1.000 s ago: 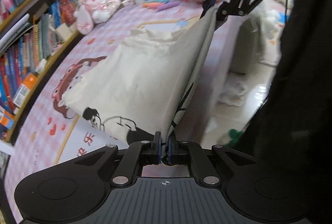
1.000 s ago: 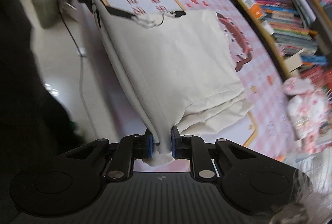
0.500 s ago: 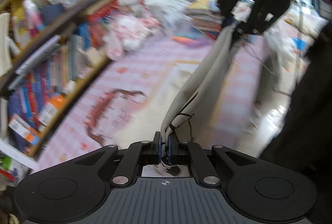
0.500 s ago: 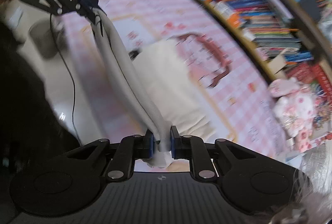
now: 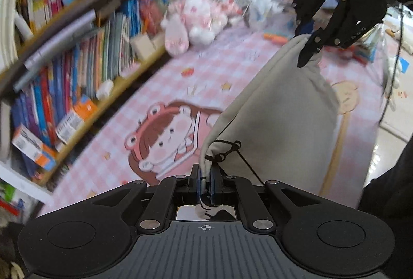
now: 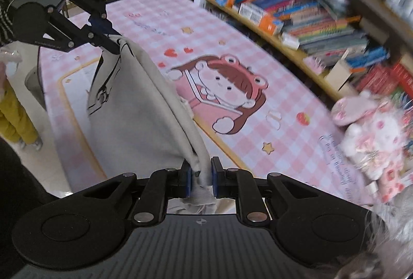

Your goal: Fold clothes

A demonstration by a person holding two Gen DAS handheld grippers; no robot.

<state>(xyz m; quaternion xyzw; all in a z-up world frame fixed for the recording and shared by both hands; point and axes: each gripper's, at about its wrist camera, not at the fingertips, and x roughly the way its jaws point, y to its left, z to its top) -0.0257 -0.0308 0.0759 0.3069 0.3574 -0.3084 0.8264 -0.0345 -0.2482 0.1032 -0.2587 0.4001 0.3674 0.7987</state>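
Note:
A cream garment with black line art and a black drawstring hangs in the air, stretched between both grippers above the pink checked table cover. My left gripper is shut on one top corner of it. My right gripper is shut on the other bunched corner of the garment. Each gripper shows in the other's view: the right gripper at the upper right, the left gripper at the upper left. The garment's lower part hangs out of sight.
A curved bookshelf packed with books runs along the far side of the table. Pink and white plush toys lie at its end. A cartoon girl print marks the table cover. A dark-clothed person stands at the near side.
Both grippers have lifted the garment off the table; it lay spread a second ago and now hangs clear between them. The cartoon print beneath has come into view.

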